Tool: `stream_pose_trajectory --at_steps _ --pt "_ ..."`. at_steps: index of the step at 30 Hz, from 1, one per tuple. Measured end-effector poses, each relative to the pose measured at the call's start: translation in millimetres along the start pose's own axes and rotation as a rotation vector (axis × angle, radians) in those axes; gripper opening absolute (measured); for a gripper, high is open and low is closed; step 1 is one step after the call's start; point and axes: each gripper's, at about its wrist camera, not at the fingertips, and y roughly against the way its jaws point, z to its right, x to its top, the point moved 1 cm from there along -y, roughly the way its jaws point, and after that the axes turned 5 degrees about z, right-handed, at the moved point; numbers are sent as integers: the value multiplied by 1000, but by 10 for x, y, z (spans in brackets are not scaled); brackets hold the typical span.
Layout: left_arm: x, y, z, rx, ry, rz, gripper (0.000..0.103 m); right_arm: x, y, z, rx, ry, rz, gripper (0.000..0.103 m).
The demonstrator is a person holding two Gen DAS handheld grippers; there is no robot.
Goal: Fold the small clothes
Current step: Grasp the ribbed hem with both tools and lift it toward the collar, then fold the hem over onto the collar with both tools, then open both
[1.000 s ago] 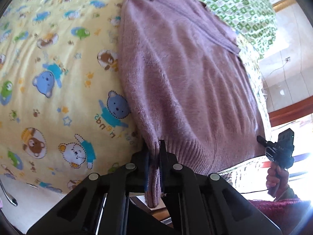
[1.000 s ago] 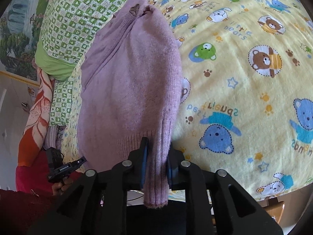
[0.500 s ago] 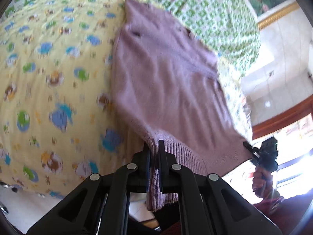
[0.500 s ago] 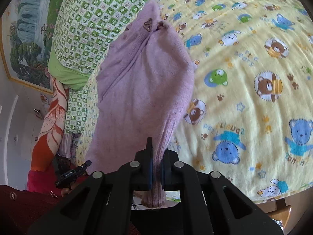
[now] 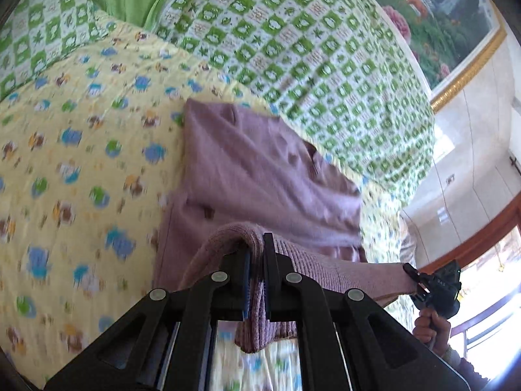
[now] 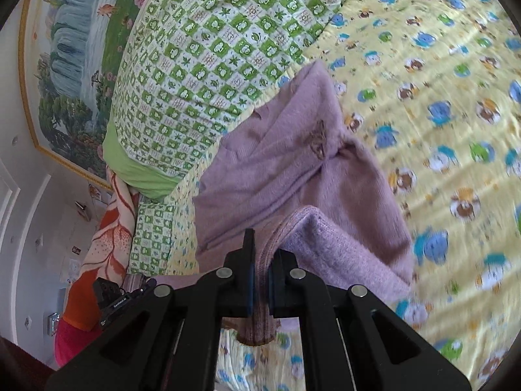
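A small mauve knitted sweater (image 5: 260, 176) lies on the yellow bear-print bedsheet (image 5: 81, 163), its upper part flat on the bed. My left gripper (image 5: 255, 254) is shut on one corner of its ribbed hem, lifted above the bed. My right gripper (image 6: 260, 260) is shut on the other hem corner of the sweater (image 6: 293, 163). The hem is stretched between them and curls forward over the sweater's body. The right gripper also shows at the right edge of the left wrist view (image 5: 413, 277).
A green-and-white checked quilt (image 5: 293, 42) lies piled behind the sweater. A framed landscape painting (image 6: 65, 49) hangs on the wall. An orange patterned blanket (image 6: 107, 228) hangs at the bedside. The yellow bedsheet (image 6: 456, 130) stretches wide to the side of the sweater.
Both grippers have lifted the hem off the bed and carried it forward toward the collar, so the lower part of the sweater now folds up over its body.
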Motion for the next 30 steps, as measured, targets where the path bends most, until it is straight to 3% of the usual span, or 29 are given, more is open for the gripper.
stream_pose_trajectory --at_steps 10,17,25,30 --pt "861 -991 45 78 36 34 4 977 -933 -63 -46 26 44 7" --pt "1233 -1586 -26 133 50 27 4 1461 -1470 48 -90 21 33 7" --pt "1355 -2181 -240 208 70 -19 5 1720 -1967 342 -151 -12 1 7" --pt "1364 -2260 -318 192 89 -26 6 1766 -2114 477 -159 -67 -9 9"
